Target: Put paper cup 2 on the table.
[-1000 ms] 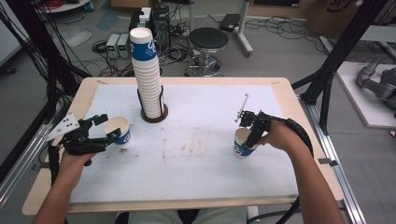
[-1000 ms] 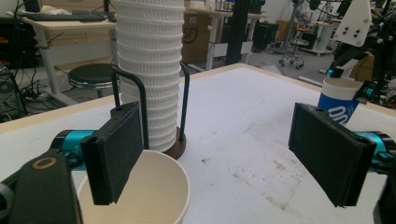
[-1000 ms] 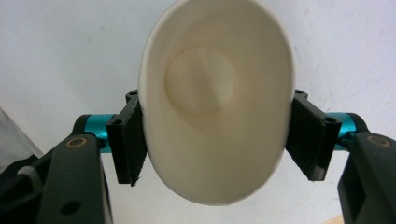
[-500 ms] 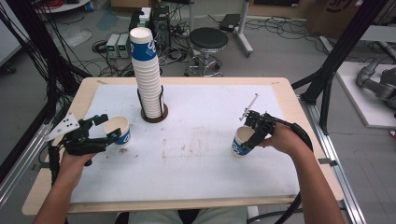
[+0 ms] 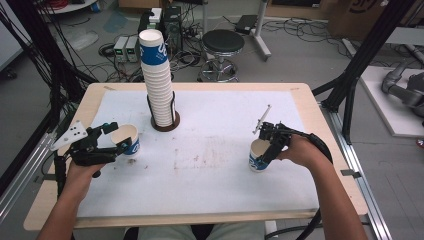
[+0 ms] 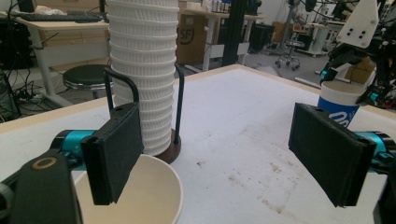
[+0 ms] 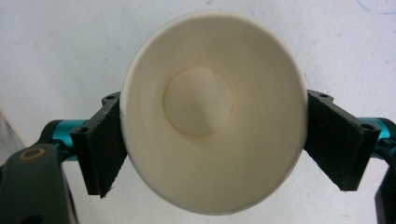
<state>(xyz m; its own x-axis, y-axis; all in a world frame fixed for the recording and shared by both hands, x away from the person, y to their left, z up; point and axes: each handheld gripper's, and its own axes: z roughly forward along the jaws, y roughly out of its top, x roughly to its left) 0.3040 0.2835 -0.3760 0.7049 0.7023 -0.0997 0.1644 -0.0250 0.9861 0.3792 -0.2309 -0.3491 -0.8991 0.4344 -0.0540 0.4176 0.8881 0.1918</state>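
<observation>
two loose cups, one tall stack: where this could tip

the white mat [image 5: 215, 165] over the wooden table is smudged and stained in the middle, and beyond it the floor is a tangle of cables around a black stool [image 5: 221, 45].

nearest to me, my right gripper [image 5: 269, 147] points down over a blue-and-white paper cup [image 5: 258, 155] standing upright on the mat's right side. its jaws have just been opening, and in the right gripper view the cup [image 7: 212, 116] sits between the pads [image 7: 100, 149], its rim bulging past them. i judge the grip to be off, but the pads stand so near the wall that lifting away at a slant could snag the rim and topple it.

my left gripper [image 5: 112, 142] lies level at the mat's left edge, jaws standing wide. in the left gripper view one pad [image 6: 114, 154] hangs over the mouth of a second paper cup [image 6: 140, 196], the other well clear. closing from here might pinch only the rim and crush or flip the cup.

farther off, the tall stack of paper cups [image 5: 157, 80] stands in its wire holder [image 5: 165, 117]. a careless sweep of either hand could knock it over.
</observation>
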